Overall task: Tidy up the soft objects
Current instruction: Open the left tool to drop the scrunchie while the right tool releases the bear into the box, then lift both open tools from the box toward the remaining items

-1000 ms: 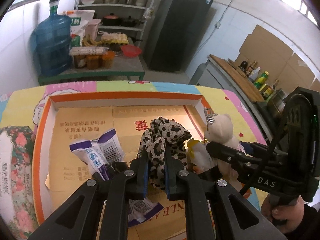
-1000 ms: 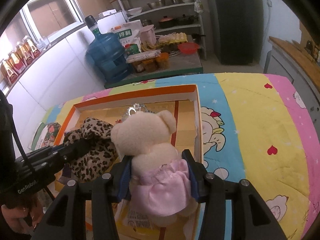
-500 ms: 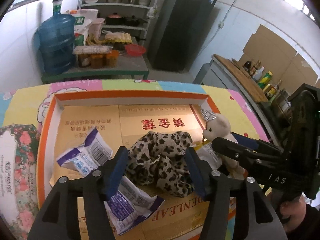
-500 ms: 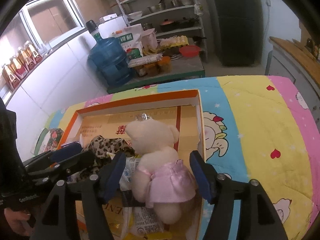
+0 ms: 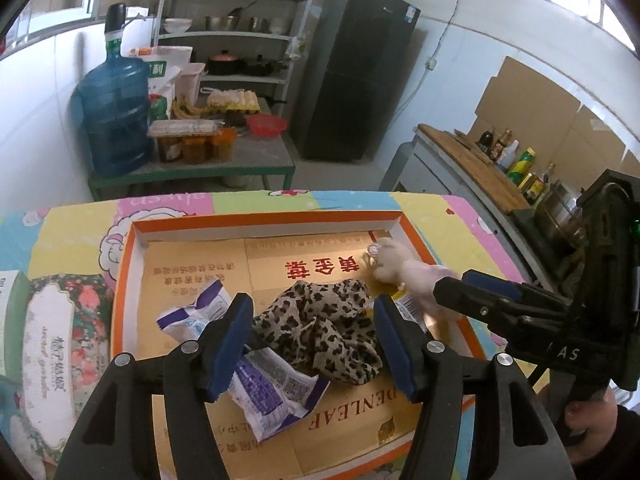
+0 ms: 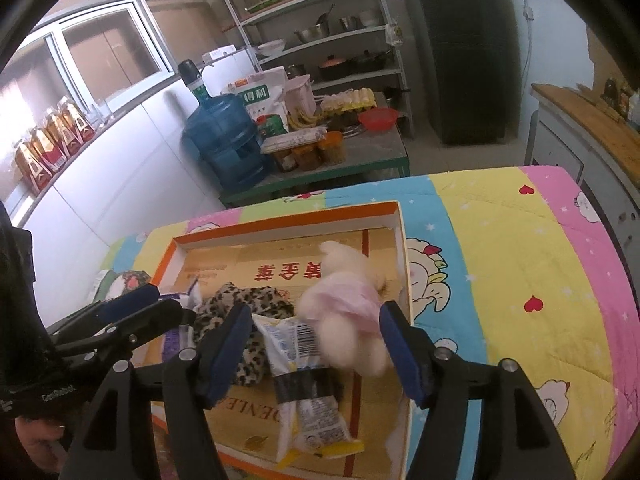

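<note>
Leopard scarf crumpled, bear toppled

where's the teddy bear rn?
In the box, right side: the bear lies tipped over by the right wall, next to the leopard scarf, partly on a snack packet.

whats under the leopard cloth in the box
The leopard cloth lies partly over a purple-and-white packet on the box floor. A yellow packet sits beside it. Whatever is under its middle is covered.
</note>
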A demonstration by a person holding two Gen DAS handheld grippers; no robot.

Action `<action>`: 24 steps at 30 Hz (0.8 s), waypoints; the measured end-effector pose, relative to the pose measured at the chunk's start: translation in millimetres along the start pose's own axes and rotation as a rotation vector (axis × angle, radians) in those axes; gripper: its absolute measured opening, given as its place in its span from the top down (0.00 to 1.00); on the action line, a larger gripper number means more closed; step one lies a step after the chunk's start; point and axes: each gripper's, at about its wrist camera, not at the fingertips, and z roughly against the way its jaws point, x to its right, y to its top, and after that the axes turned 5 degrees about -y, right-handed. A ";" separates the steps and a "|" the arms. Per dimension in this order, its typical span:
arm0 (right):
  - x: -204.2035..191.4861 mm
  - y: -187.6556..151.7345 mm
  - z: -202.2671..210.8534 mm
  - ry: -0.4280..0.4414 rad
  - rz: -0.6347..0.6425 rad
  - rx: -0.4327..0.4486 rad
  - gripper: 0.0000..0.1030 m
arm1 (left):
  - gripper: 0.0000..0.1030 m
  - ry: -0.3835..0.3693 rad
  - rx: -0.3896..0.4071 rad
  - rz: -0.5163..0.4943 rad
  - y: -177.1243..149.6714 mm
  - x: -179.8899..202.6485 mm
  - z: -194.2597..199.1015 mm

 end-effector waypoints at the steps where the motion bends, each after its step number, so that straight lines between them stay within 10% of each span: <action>1: -1.6 -0.5 3.1 0.006 -0.005 0.004 0.36 | 0.38 -0.001 0.003 -0.002 -0.3 0.1 1.9; 24: -90.6 -28.5 70.6 -0.105 -0.043 0.101 0.36 | 0.38 -0.123 0.095 -0.112 -8.4 -36.0 107.0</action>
